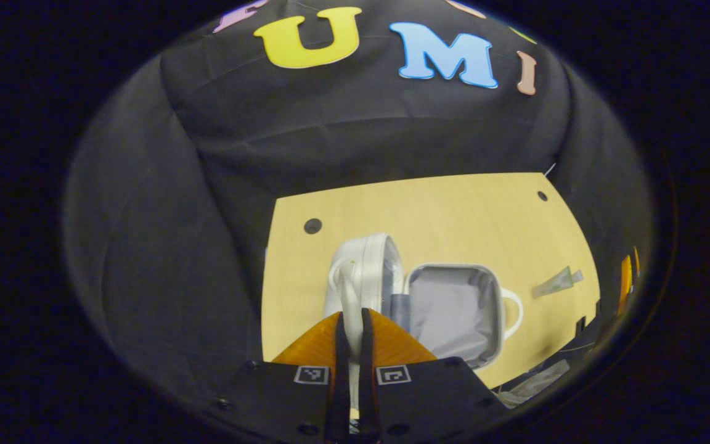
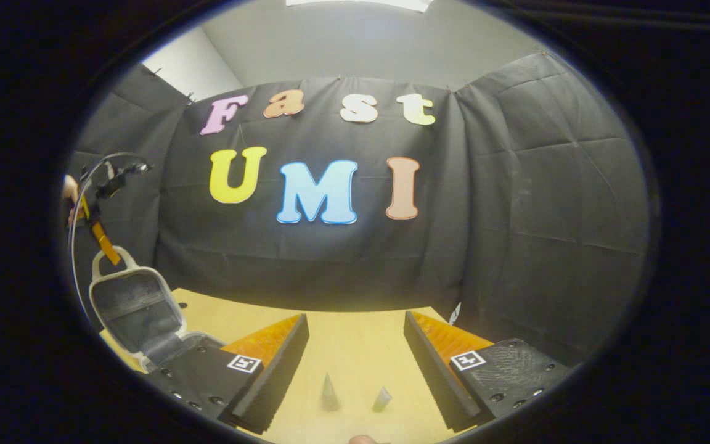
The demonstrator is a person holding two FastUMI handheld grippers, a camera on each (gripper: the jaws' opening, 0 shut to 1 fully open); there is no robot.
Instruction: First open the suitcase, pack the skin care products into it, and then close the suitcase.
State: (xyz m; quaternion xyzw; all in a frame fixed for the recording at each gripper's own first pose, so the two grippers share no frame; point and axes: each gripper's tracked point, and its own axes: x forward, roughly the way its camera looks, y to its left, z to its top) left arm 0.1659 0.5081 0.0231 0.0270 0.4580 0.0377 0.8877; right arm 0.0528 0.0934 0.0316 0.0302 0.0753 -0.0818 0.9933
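Observation:
A small white suitcase lies open on the wooden table. Its lid stands up, and the grey-lined base lies flat beside it. My left gripper is shut on the lid's white handle. From the right gripper view the raised lid is at the left, with the left gripper above it on the handle. My right gripper is open above the table, and two small skin care tubes lie between its fingers. Another tube lies right of the suitcase.
The base has its own white handle on the side facing the tube. A pale packet lies near the table's front right edge. Black cloth walls close in the table at the back and sides. A hand holds the left gripper.

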